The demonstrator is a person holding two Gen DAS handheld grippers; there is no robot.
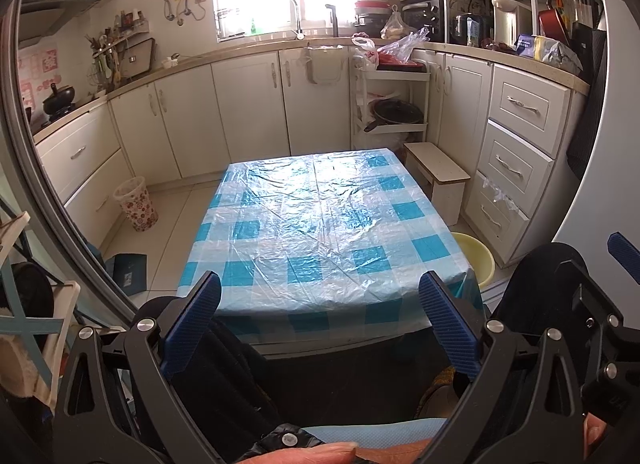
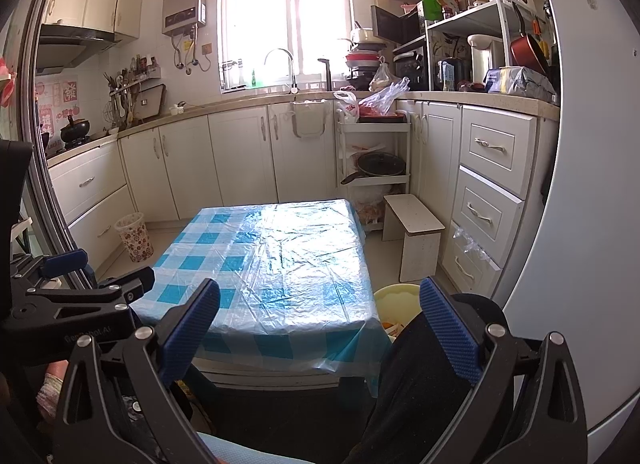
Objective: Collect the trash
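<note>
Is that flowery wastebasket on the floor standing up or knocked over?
Upright. The flower-patterned wastebasket stands on the tiled floor by the cabinets, rim up. Contents cannot be told.

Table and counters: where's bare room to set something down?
The table, plastic sheet over blue-check cloth, is bare edge to edge. The small stool top is free too. The right counter is crowded with appliances and bags; the trolley shelves are full.

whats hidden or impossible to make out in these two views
- Yellow basin: contents mostly hidden by the table edge and the person's dark trouser leg, both views.
- Patterned waste basket: inside too small to read.
- Floor under the table: covered by the checked cloth.
- Any trash on the tabletop: none distinguishable under glare on the plastic cover.
</note>
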